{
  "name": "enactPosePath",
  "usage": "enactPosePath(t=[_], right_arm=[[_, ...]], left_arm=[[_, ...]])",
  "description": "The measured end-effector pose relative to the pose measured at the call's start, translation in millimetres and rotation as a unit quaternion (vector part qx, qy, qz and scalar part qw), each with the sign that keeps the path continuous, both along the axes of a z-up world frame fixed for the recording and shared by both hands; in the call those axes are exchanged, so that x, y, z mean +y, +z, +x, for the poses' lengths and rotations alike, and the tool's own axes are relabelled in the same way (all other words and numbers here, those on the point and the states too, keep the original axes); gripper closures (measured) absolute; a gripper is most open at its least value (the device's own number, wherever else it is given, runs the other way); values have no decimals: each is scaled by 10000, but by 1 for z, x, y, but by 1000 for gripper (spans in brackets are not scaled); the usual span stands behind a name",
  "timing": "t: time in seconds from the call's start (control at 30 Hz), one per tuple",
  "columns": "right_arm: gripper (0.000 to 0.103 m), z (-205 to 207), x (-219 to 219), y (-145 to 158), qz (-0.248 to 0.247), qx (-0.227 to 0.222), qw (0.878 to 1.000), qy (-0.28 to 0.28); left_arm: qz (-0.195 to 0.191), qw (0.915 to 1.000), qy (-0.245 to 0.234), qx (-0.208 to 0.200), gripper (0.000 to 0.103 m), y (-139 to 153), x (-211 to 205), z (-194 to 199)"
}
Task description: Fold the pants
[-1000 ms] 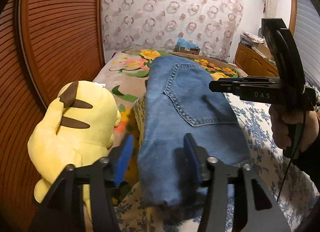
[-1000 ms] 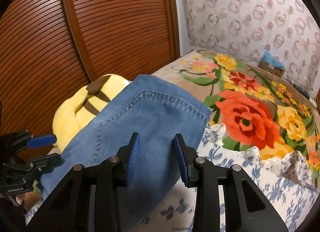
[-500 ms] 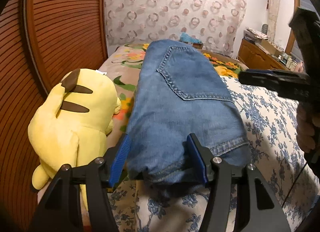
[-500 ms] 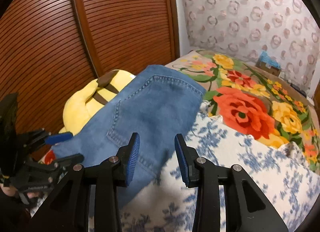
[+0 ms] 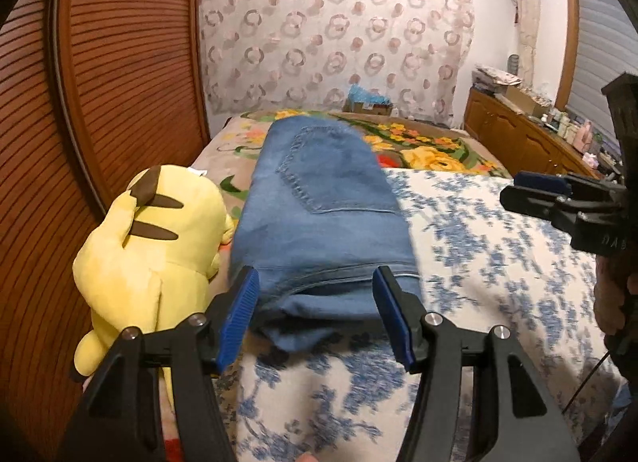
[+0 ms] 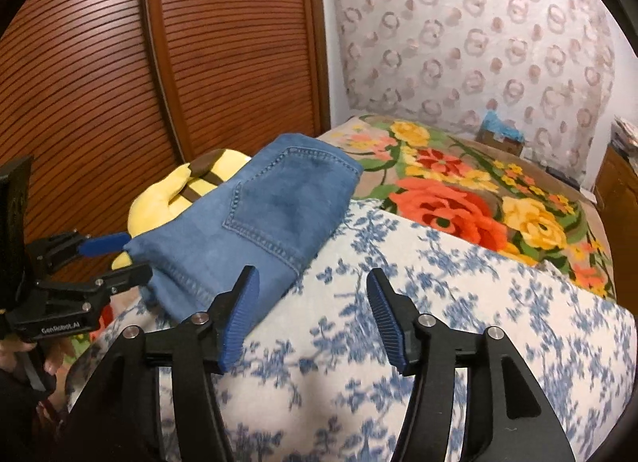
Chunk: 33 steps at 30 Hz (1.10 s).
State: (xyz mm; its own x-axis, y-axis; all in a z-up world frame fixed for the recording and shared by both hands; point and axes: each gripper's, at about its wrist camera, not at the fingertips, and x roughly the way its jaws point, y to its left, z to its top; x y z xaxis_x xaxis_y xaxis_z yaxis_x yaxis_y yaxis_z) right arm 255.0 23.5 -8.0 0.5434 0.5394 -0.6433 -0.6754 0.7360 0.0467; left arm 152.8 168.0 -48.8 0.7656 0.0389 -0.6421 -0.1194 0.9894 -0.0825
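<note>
The folded blue denim pants (image 5: 323,219) lie on the bed's blue-flowered white quilt (image 5: 478,262), just ahead of the left claw (image 5: 317,318), whose ribbed blue pads stand wide, empty. The right claw (image 6: 311,318), jaws just opened wide, hovers beside them. A soft yellow plush toy (image 5: 155,246) touches the pants' far side.

My left gripper (image 5: 317,312) is matte black plastic with ribbed blue pads (image 5: 239,316) and silver screw heads along its arms. My right gripper (image 6: 313,312) is built the same; seen side-on it carries small white lettering. A thin black cable (image 5: 586,384) hangs beneath my right hand (image 5: 616,302), beside a dark sleeve.
</note>
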Motion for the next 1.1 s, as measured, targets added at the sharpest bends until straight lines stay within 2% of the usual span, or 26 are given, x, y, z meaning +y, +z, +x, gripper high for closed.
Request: enactPosePath(t=[0.23,0.47,0.8,1.1], right_arm=[[39,-29,-31,9,76,-159,9995,-254],[36,-53,-63,14,142,-272,9974,-655],[30,-82,-110,19,250,-398,9930,-1081],[25,-108,-145,21,343,-463,9892,-1347]], left_arm=[[199,9995,-159,-176,44,17,-32,-18],[227,9987,-325,-317,44,24,-64,-28],[55,9973,-627,-374,44,33,-103,-34],[84,9969,-595,-501,44,46,-132,-48]])
